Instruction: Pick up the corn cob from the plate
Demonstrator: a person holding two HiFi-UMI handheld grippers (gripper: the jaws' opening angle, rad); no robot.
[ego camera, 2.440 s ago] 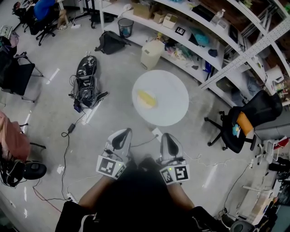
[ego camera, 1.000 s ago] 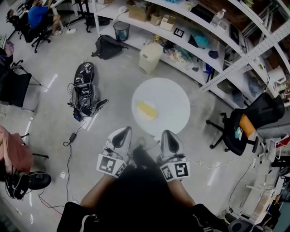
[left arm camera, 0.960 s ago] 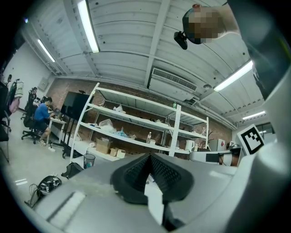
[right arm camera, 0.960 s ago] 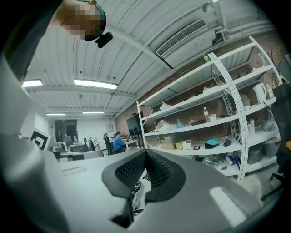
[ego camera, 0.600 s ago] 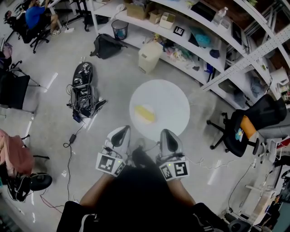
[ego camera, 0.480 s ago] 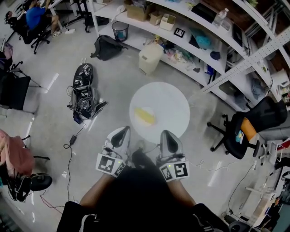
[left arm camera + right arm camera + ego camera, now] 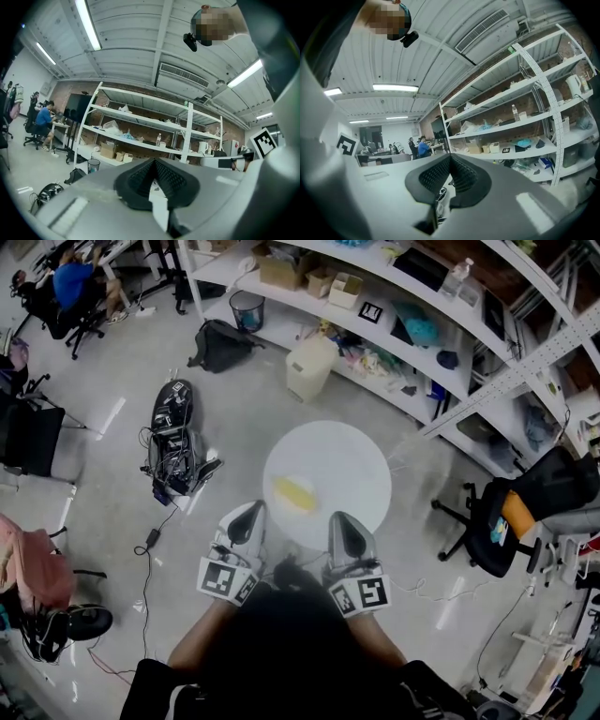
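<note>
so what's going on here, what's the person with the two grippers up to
A person holds the left gripper and the right gripper side by side and level in front of them, both shut with nothing in them. Just ahead stands a round white table with a yellow corn cob lying on it; its plate is hard to tell from the white top. Neither gripper touches the cob, so the pick-up has not begun.

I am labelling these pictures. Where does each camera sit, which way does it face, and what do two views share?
Head view: on the person's head, facing steeply down at the table and corn cob; left gripper, right gripper, forearms show.
Left gripper view: on that gripper, level along its shut jaws.
Right gripper view: likewise, jaws shut.
Both gripper views share the shelves.
</note>
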